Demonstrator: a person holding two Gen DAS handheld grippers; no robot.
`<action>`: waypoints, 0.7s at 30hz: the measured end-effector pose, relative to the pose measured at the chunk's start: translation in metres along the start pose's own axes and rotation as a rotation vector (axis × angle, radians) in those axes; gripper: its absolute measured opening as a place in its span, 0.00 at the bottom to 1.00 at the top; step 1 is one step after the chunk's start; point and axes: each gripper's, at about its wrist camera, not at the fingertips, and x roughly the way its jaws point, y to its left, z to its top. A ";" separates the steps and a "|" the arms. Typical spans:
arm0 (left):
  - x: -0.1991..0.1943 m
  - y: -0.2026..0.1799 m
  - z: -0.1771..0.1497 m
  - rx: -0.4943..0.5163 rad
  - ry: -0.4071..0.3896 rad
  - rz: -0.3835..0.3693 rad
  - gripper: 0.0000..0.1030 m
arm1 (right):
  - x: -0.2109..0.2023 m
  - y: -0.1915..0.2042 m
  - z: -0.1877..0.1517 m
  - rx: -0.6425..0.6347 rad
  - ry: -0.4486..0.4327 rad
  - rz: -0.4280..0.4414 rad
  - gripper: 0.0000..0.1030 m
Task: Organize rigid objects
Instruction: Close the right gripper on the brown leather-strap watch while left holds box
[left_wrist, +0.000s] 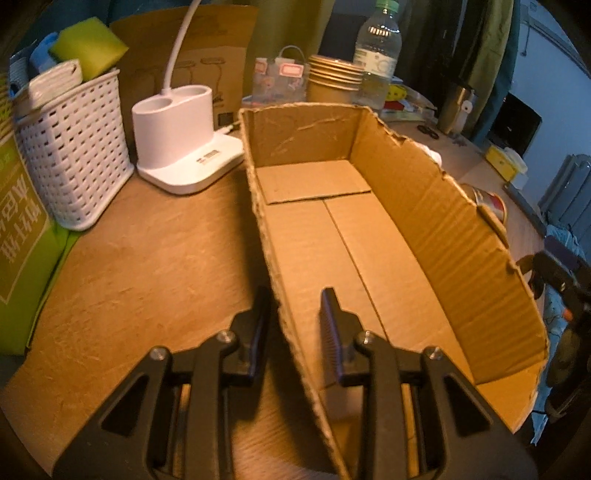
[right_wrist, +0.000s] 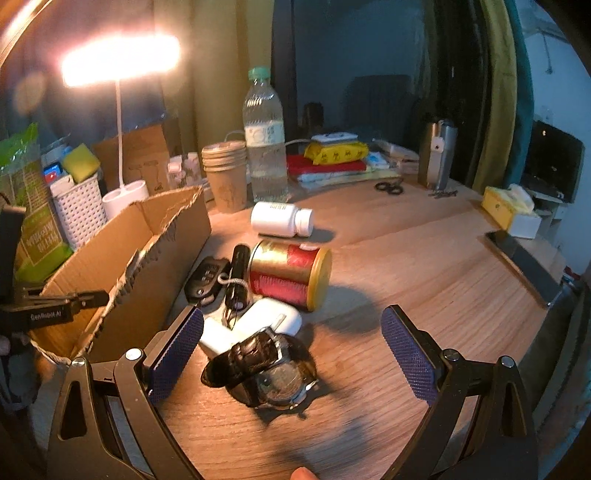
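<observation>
Over the near wall of the cardboard box (left_wrist: 369, 229), the left gripper (left_wrist: 295, 314) straddles the torn edge, one finger outside and one inside; whether it actually pinches the wall cannot be told. Nothing lies on the visible floor of the box, so by judgement no item has been sorted yet. Left of the box stand a white lamp base (left_wrist: 177, 133) and a white basket (left_wrist: 74, 155); behind it, paper cups (left_wrist: 332, 81) and a water bottle (left_wrist: 376, 55). Beside the box in the right wrist view, the right gripper (right_wrist: 291, 354) is spread wide with nothing held, poised over a wristwatch (right_wrist: 269, 373) on the table (right_wrist: 424, 266). Right of the box lie a white case (right_wrist: 269, 317), a black flashlight (right_wrist: 238, 277), a key fob (right_wrist: 207, 277), a gold-and-red can (right_wrist: 291, 273) and a white pill bottle (right_wrist: 282, 219). All remain to be packed; the tight cluster may hinder single picks.
</observation>
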 end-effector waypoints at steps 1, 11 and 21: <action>0.000 -0.001 0.000 0.001 0.000 0.001 0.28 | 0.002 0.001 -0.001 -0.003 0.004 0.004 0.96; 0.002 -0.002 -0.001 0.006 0.012 -0.002 0.29 | 0.018 0.006 -0.011 -0.014 0.058 0.025 0.96; 0.004 -0.003 -0.001 0.007 0.013 -0.002 0.29 | 0.026 0.005 -0.023 -0.029 0.124 0.066 0.96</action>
